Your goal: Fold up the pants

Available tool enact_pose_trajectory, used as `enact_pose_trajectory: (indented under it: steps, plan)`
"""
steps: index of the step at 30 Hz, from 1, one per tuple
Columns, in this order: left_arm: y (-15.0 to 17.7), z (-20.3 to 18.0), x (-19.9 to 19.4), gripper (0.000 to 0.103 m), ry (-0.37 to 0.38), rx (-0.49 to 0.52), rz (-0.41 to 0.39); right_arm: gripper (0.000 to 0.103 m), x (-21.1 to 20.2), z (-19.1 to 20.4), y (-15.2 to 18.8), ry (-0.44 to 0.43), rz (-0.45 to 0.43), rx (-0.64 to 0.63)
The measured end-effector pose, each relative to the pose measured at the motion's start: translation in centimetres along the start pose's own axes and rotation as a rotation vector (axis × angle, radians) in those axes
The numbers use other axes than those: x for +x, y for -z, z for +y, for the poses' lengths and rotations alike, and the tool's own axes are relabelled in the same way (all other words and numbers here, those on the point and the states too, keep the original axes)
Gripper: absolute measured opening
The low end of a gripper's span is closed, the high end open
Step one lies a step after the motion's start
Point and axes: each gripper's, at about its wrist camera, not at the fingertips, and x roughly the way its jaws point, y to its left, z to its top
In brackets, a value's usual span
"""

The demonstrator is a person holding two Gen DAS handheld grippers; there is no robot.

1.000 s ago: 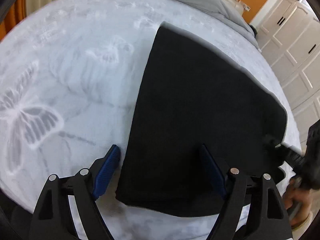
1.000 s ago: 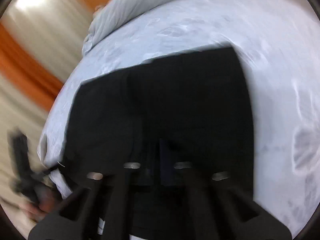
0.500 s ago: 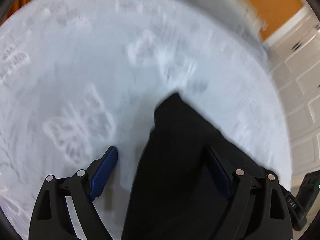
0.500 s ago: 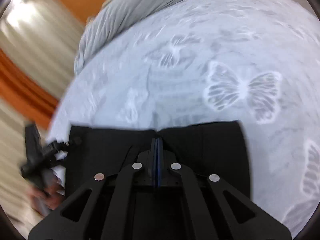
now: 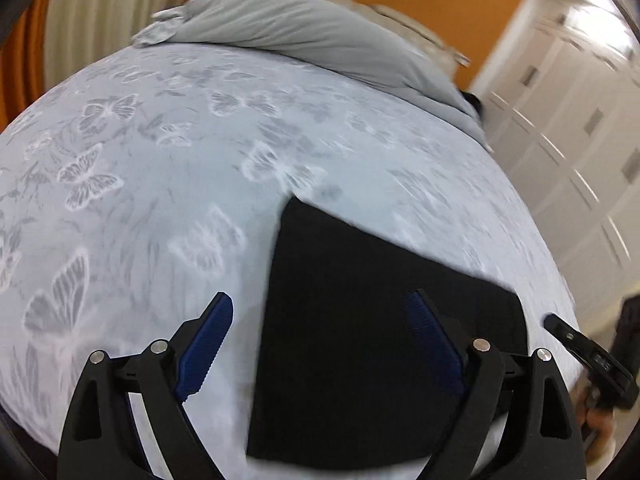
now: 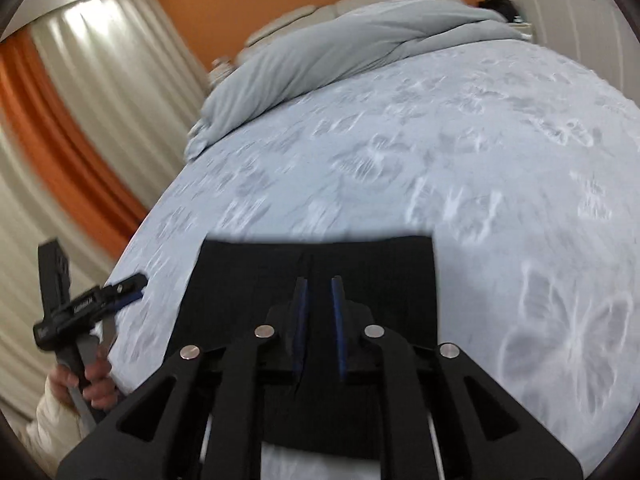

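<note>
The black pants (image 5: pixel 372 344) lie folded flat on the bed (image 5: pixel 160 184), close to its near edge. They look like a dark, soft block with straight sides and sharp corners. No label or tag on them can be seen.

The bed has a pale blue-grey sheet with white and grey butterflies (image 5: pixel 86 178) woven into it. A plain grey duvet (image 5: pixel 304 36), puffy and bunched up, sits at the far end. Behind it is an orange wall (image 6: pixel 256 12). White cupboard doors (image 5: pixel 576 128) stand on the right, and cream and orange curtains (image 6: pixel 68 128) hang on the left.

The left gripper (image 5: pixel 320 344) is black plastic with blue ridged pads. Its jaws are spread wide, with nothing in them. One finger is over the sheet and the other is over the pants.

The right gripper (image 6: pixel 319 320) looks the same. Its jaws have just been opening and now show a thin gap. Nothing is pinched between them; the pants lie below.

In the right wrist view, a hand (image 6: pixel 86 380) with a cream sleeve (image 6: pixel 52 428) holds the left gripper's handle on the left. There is small white writing on that gripper's side, but it is too blurry to read.
</note>
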Motion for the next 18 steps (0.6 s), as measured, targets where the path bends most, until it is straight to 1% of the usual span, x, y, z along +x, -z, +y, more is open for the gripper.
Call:
enact_pose_trajectory:
  steps: [1, 2, 3, 4, 5, 6, 7, 8, 9, 11, 12, 13, 15, 16, 17, 18]
  plan:
    - [1.4, -0.4, 0.2, 0.087, -0.006, 0.019, 0.031, 0.019, 1.0, -0.3, 1.3, 0.05, 0.057, -0.013]
    - [3.0, -0.6, 1.1, 0.087, -0.017, 0.033, 0.067, 0.018, 2.2, -1.1, 2.5, 0.105, 0.106, -0.019]
    - [4.3, -0.5, 1.8, 0.087, -0.037, 0.036, 0.101, 0.014, 3.2, -1.9, 3.3, 0.11, 0.133, 0.016]
    - [5.4, -0.3, 3.0, 0.087, -0.066, 0.032, 0.141, 0.014, 1.8, -2.4, 2.8, 0.075, 0.079, 0.089]
    - [6.8, 0.4, 4.8, 0.085, -0.103, 0.001, 0.22, 0.016, 0.3, -2.2, 2.4, 0.069, 0.046, 0.111]
    - [7.3, 0.7, 4.3, 0.085, -0.095, -0.018, 0.199, 0.02, -1.2, -1.8, 1.9, 0.08, 0.015, 0.107]
    - [7.4, 0.6, 3.3, 0.086, -0.091, -0.024, 0.157, 0.022, -2.9, -1.1, 1.6, 0.103, -0.022, 0.077]
    - [7.4, 0.5, 2.0, 0.086, -0.074, -0.034, 0.145, 0.037, -4.1, -0.6, 1.5, 0.118, -0.042, 0.052]
    - [7.3, 0.5, 1.3, 0.086, -0.045, -0.043, 0.144, 0.065, -5.5, -0.1, 1.8, 0.143, -0.061, 0.035]
    - [7.4, 0.7, -0.5, 0.086, 0.011, -0.081, 0.13, 0.085, -6.7, 0.3, 2.6, 0.183, -0.087, 0.023]
    - [7.6, 0.8, -1.4, 0.087, 0.028, -0.095, 0.118, 0.085, -6.8, 0.5, 2.9, 0.188, -0.084, 0.014]
    - [7.8, 0.9, -2.0, 0.087, 0.022, -0.1, 0.114, 0.085, -6.3, 0.5, 3.7, 0.194, -0.062, 0.008]
    - [8.3, 0.9, -2.7, 0.087, -0.006, -0.095, 0.113, 0.085, -5.7, 0.5, 4.8, 0.19, -0.031, 0.02]
    - [8.7, 0.8, -3.0, 0.087, -0.023, -0.088, 0.117, 0.084, -4.8, 0.5, 5.4, 0.165, 0.001, 0.033]
    - [9.1, 0.7, -2.9, 0.087, -0.042, -0.075, 0.126, 0.071, -4.0, 0.6, 5.7, 0.151, 0.027, 0.048]
    - [9.6, 0.6, -3.0, 0.087, -0.054, -0.068, 0.133, 0.061, -2.8, 0.0, 6.2, 0.13, 0.066, 0.097]
